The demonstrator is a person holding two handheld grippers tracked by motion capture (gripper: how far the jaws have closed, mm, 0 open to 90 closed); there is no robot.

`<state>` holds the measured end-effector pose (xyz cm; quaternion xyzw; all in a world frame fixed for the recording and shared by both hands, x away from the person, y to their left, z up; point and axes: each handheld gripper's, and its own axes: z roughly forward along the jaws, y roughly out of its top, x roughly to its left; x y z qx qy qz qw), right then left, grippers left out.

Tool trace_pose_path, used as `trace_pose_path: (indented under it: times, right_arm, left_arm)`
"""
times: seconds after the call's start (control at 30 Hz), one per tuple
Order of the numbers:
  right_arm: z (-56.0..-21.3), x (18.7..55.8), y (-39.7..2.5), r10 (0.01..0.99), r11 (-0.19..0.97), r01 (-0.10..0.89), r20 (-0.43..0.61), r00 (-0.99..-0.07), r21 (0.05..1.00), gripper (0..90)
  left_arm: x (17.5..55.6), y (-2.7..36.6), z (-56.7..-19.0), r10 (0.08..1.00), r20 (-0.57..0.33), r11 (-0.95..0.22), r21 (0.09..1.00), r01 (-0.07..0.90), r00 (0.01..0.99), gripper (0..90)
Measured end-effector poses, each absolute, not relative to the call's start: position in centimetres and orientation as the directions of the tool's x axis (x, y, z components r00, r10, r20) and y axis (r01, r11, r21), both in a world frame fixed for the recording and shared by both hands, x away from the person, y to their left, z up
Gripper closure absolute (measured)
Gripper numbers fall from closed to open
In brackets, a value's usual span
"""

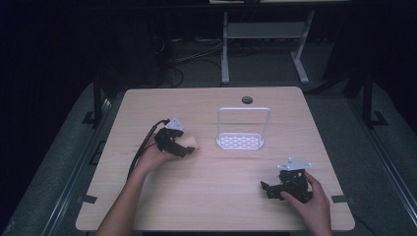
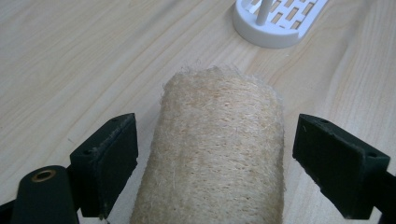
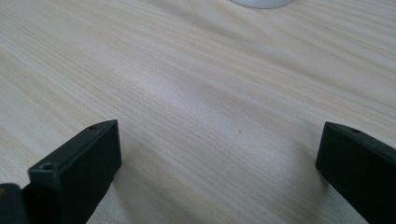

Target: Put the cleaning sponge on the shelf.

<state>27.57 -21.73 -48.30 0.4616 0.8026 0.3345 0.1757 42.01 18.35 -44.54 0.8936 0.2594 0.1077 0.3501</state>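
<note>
On the wooden surface (image 1: 211,196) a white rack (image 1: 243,129) is standing near the far middle. Left tool (image 1: 183,145) is sitting left of the rack, its jaws spread on either side of a tan loofah roll (image 2: 215,154) that's lying between them, gaps showing both sides. Right tool (image 1: 268,189) is resting near the front right, jaws wide apart, gripping nothing.

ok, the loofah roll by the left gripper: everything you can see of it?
The loofah roll is a tan, coarse-fibred cylinder with a frayed far end. It lies on its side on the wooden table, lengthwise between the open jaws of the left gripper, gaps on both sides. Its far end points toward the white rack.
</note>
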Motion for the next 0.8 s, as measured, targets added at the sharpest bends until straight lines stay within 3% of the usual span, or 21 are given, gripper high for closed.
trace_pose_path:
  times: [0.8]
  right_arm:
    - [-48.3, 27.6, -21.7, 0.859, 0.350, 0.623, 0.027, -0.512, 0.699, 0.0]
  left_arm:
    - [42.5, 18.2, -45.9, 0.541, -0.013, -0.649, 0.629, 0.428, 0.841, 15.2]
